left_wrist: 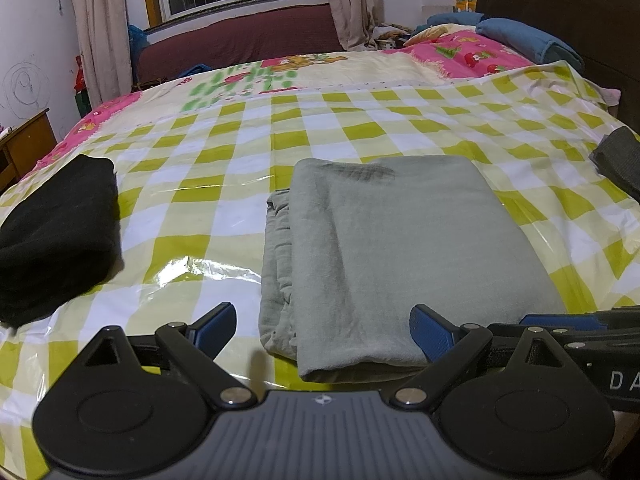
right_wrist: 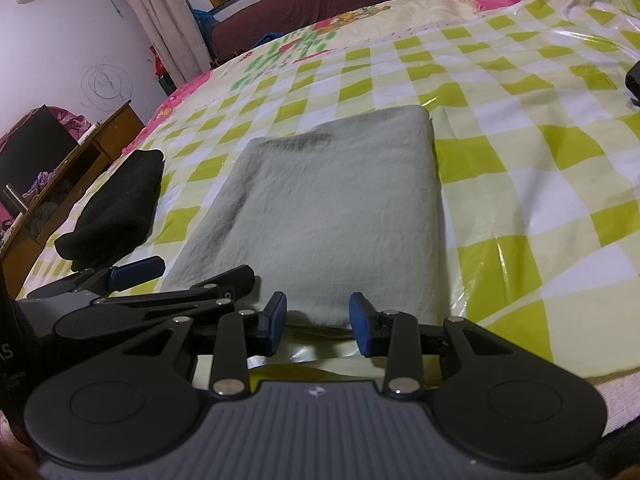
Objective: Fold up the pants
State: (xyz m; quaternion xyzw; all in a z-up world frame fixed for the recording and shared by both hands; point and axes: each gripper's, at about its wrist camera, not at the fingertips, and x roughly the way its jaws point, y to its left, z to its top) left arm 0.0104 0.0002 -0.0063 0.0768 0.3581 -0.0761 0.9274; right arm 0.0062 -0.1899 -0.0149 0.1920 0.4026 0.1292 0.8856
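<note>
The grey-green pants (left_wrist: 396, 248) lie folded into a flat rectangle on the green-and-white checked plastic sheet (left_wrist: 224, 148) over the bed. They also show in the right wrist view (right_wrist: 332, 216). My left gripper (left_wrist: 322, 330) is open, its blue pads either side of the bundle's near edge, not gripping. My right gripper (right_wrist: 318, 324) is open at the near edge of the pants, with cloth between its blue pads but no grip. The left gripper's fingers (right_wrist: 136, 272) show at the left of the right wrist view.
A folded black garment (left_wrist: 56, 236) lies left of the pants, also in the right wrist view (right_wrist: 116, 212). A dark folded item (left_wrist: 620, 164) sits at the right edge. Pink bedding and blue pillows (left_wrist: 524, 38) lie behind. A wooden desk (right_wrist: 80, 168) stands left of the bed.
</note>
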